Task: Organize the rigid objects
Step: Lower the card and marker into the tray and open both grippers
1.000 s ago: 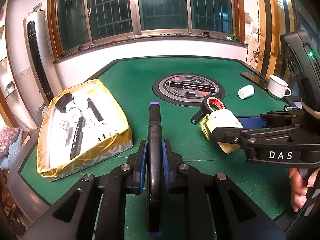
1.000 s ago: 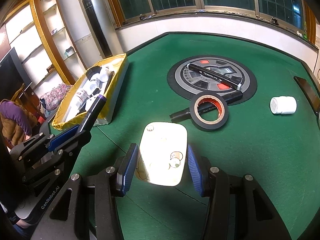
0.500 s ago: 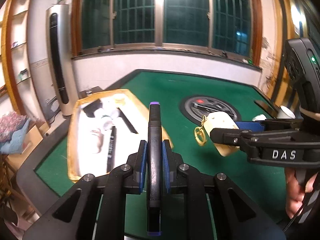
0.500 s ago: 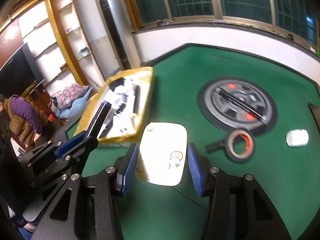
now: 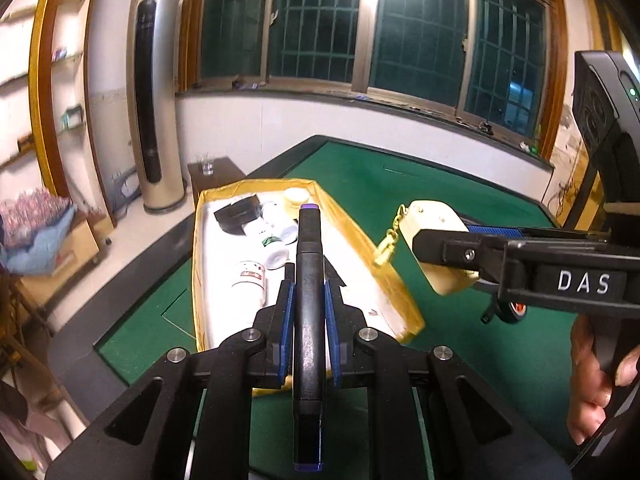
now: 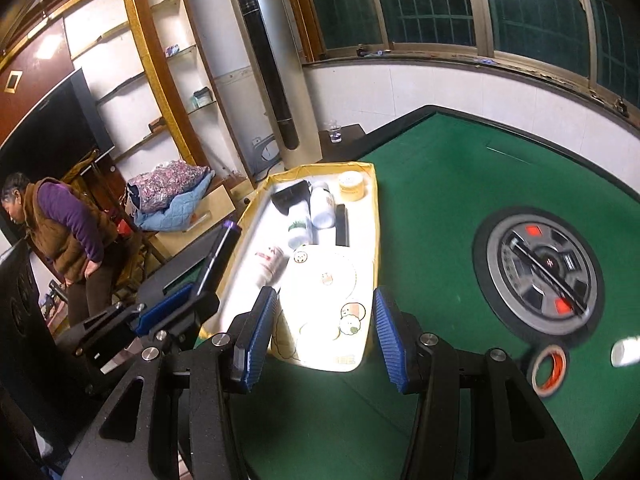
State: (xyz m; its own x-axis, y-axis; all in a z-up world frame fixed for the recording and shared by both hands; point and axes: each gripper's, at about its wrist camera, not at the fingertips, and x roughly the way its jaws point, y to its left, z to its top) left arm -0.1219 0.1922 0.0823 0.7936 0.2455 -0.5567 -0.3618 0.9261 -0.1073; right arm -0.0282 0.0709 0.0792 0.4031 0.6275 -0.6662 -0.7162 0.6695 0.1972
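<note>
Left wrist view: the left gripper (image 5: pixel 308 312) was clenched on a black marker (image 5: pixel 307 280), held above the gold box (image 5: pixel 384 280). Right wrist view: the right gripper (image 6: pixel 324 332) clasped a cream case (image 6: pixel 328 312) at that box's (image 6: pixel 372 200) near end.

Green felt desk (image 5: pixel 420 200); gold-edged white tray (image 5: pixel 384 276); black marker (image 5: pixel 307 280), purple tip; cream case (image 6: pixel 326 300) with cartoon stickers.

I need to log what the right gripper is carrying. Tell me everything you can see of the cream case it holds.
The cream case is a flat, rounded-corner box, apparently glossy plastic, with small cartoon stickers on its top face. A gold chain dangles from one end. The right gripper clamps it by its sides between blue pads, off the table, beside the gold-sided box.
</note>
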